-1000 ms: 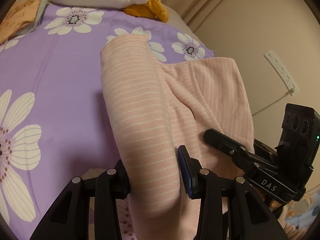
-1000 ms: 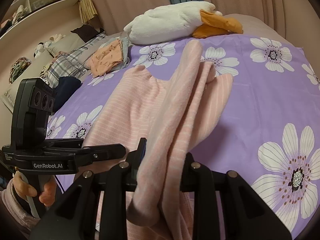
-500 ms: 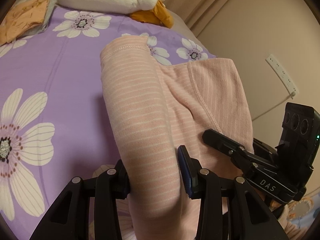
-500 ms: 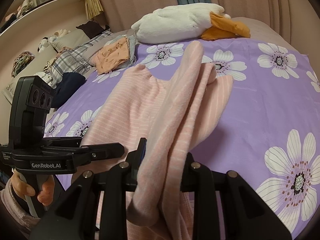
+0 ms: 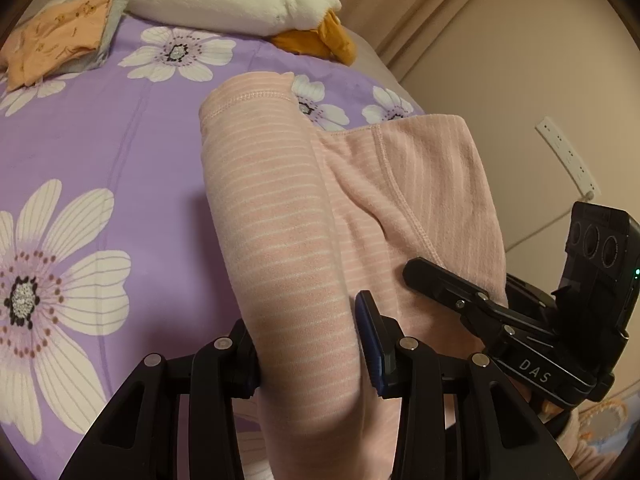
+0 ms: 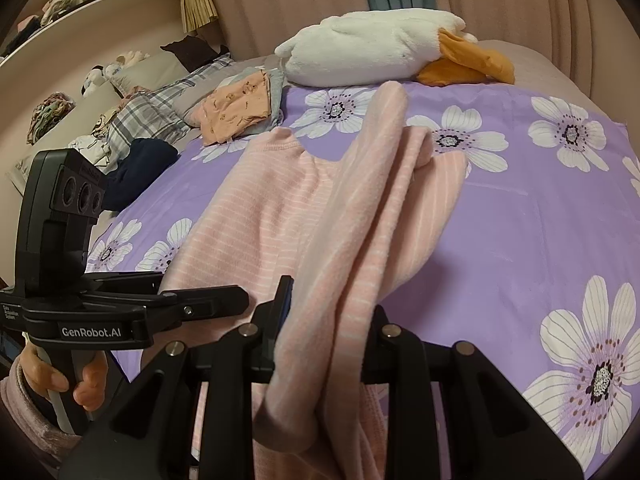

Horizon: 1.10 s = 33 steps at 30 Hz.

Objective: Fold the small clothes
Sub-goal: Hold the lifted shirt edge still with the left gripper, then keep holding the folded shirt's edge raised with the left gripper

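Pink striped garment (image 5: 280,216): partly lifted off purple floral bedspread (image 5: 100,152), far end resting on it. Bunched fabric clamped in left gripper (image 5: 308,344), jaws partly closed on a thick roll; another fold pinched in right gripper (image 6: 328,320), jaws narrower. Beyond: white plush duck (image 6: 372,52), folded orange cloth (image 6: 236,108), plaid fabric (image 6: 152,112).

Warm, dim indoor light falls evenly, with only soft shadows. Both fisheye views bow strongly outward and darken into black corners. The black plastic gripper fingers (image 5: 224,364) at six o'clock look slightly soft.
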Each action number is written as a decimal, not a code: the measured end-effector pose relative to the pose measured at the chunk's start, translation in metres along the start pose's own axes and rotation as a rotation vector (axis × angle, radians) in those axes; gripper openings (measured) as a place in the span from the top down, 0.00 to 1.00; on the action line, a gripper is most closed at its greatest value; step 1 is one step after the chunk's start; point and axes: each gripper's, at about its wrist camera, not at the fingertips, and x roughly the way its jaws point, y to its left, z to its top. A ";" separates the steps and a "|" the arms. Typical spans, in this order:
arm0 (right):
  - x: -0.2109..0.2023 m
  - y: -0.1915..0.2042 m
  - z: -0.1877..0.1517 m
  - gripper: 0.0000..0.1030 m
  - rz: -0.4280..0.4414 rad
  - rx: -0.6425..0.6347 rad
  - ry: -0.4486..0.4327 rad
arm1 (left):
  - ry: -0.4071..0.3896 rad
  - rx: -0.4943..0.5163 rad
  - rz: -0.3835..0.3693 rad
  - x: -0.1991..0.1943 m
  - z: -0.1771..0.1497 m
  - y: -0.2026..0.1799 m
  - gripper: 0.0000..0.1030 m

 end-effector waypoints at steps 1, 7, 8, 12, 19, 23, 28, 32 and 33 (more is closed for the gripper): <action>0.000 0.000 0.000 0.75 0.001 -0.001 0.000 | -0.001 0.000 0.001 -0.001 0.000 0.000 0.62; 0.004 0.002 0.004 0.75 0.005 -0.006 -0.001 | -0.010 -0.005 0.011 -0.005 -0.001 -0.001 0.62; 0.004 0.002 0.004 0.75 0.006 -0.008 -0.002 | -0.012 -0.004 0.013 -0.006 -0.002 -0.001 0.62; 0.007 0.003 0.008 0.75 0.010 -0.012 -0.002 | -0.019 -0.002 0.022 -0.008 0.000 -0.002 0.62; 0.009 0.005 0.013 0.75 0.009 -0.015 -0.006 | -0.026 0.004 0.027 -0.008 0.004 -0.002 0.62; 0.011 0.004 0.015 0.75 0.007 -0.015 -0.007 | -0.027 0.008 0.030 -0.007 0.007 -0.003 0.62; 0.015 0.002 0.023 0.75 0.003 -0.015 -0.009 | -0.029 0.012 0.034 -0.004 0.012 -0.002 0.62; 0.020 0.001 0.029 0.75 0.000 -0.016 -0.010 | -0.030 0.011 0.036 0.000 0.018 0.000 0.62; 0.021 0.000 0.031 0.75 -0.001 -0.016 -0.010 | -0.030 0.011 0.036 0.000 0.019 0.001 0.62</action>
